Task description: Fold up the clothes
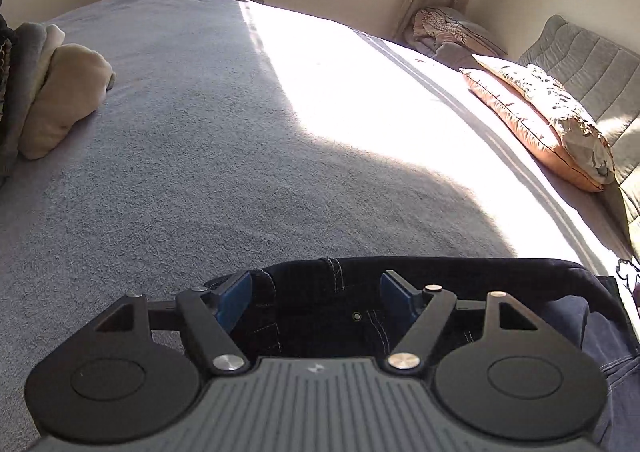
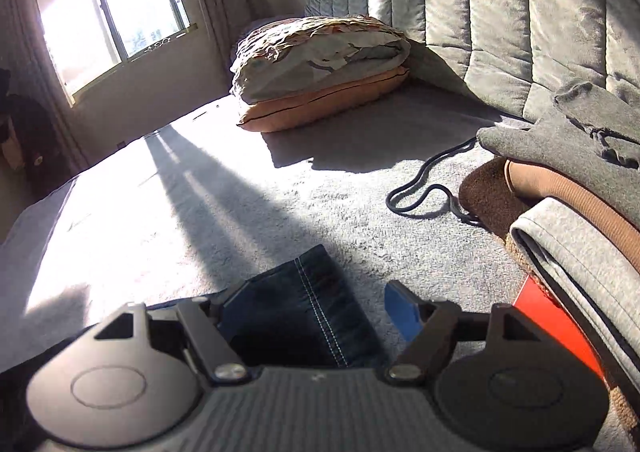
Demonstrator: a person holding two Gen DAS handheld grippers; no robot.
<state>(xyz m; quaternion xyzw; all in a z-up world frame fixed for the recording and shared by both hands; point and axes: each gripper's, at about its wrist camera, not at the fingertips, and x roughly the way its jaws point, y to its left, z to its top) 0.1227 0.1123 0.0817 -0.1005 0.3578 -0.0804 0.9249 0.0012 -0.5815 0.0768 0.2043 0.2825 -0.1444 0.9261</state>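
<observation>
Nearest, the left hand-held gripper (image 1: 316, 298) is seen spread wide over the waistband of the dark jeans (image 1: 344, 316), nothing pinched; the right hand-held gripper (image 2: 320, 306) is likewise spread, with a stitched edge of the jeans (image 2: 304, 292) lying between its blue pads. The jeans are laid at the near edge of the bed (image 1: 200, 172). Their long axis cannot be traced fully; the waistband is judged to run across the left view. If only one denim layer were caught, the fold could be skewed or dropped. Farther off, the black cord (image 2: 420, 188) could be snagged, and folded clothes (image 1: 60, 100) and pillows (image 2: 320, 72) disturbed.
</observation>
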